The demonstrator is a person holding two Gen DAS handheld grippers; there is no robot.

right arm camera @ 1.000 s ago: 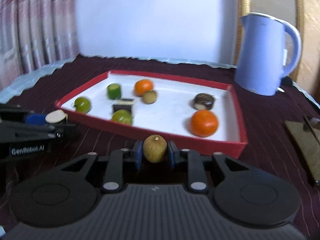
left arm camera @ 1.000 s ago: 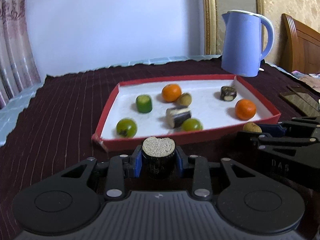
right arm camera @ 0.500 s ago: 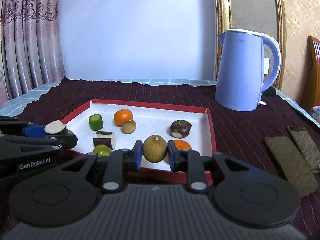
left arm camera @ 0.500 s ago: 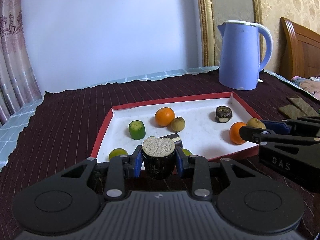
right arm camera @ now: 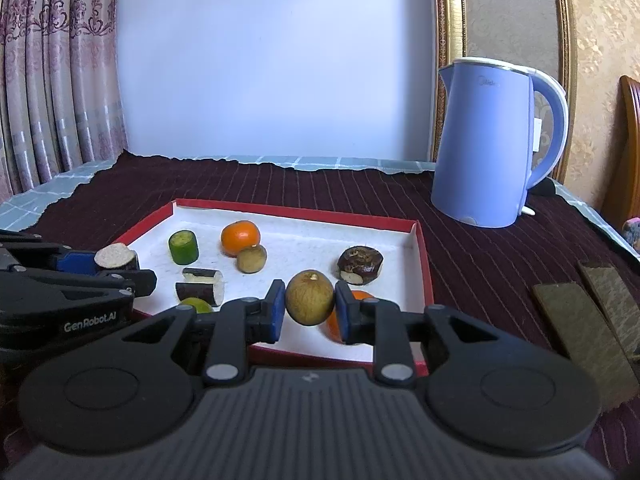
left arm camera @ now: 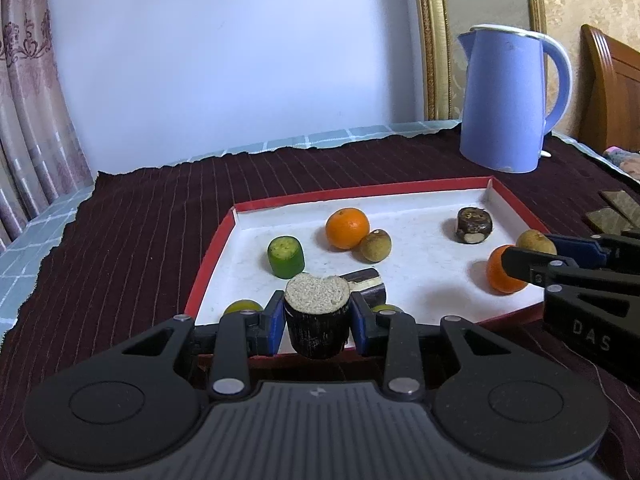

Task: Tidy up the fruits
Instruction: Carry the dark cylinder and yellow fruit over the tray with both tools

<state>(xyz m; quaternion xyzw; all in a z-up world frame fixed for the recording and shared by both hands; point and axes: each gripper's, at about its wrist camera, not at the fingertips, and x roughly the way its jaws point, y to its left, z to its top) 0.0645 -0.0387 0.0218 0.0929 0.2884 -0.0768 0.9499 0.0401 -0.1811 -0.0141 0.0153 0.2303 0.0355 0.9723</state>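
Note:
My left gripper point(left arm camera: 316, 322) is shut on a dark sugarcane piece point(left arm camera: 317, 320) with a pale cut top, held above the near left edge of the red-rimmed white tray point(left arm camera: 212, 256). My right gripper point(right arm camera: 310, 306) is shut on a brown longan point(right arm camera: 310, 297), held above the tray's near right part point(right arm camera: 422, 264). In the tray lie two oranges point(left arm camera: 346, 227) point(left arm camera: 505, 276), a green cane piece point(left arm camera: 285, 257), another longan point(left arm camera: 375, 245), a dark cane piece point(right arm camera: 200, 285), a dark brown fruit point(left arm camera: 474, 225) and two green limes point(right arm camera: 195, 305), partly hidden by the fingers.
A blue kettle point(right arm camera: 494, 142) stands behind the tray on the right. Two brown flat strips point(right arm camera: 582, 320) lie on the dark red striped cloth point(left arm camera: 132, 216) at the right. Curtains hang at the left, a wooden chair back at the far right.
Both grippers have risen and drawn back with their pieces, so the tray now lies lower and further off. Both stay shut on their loads.

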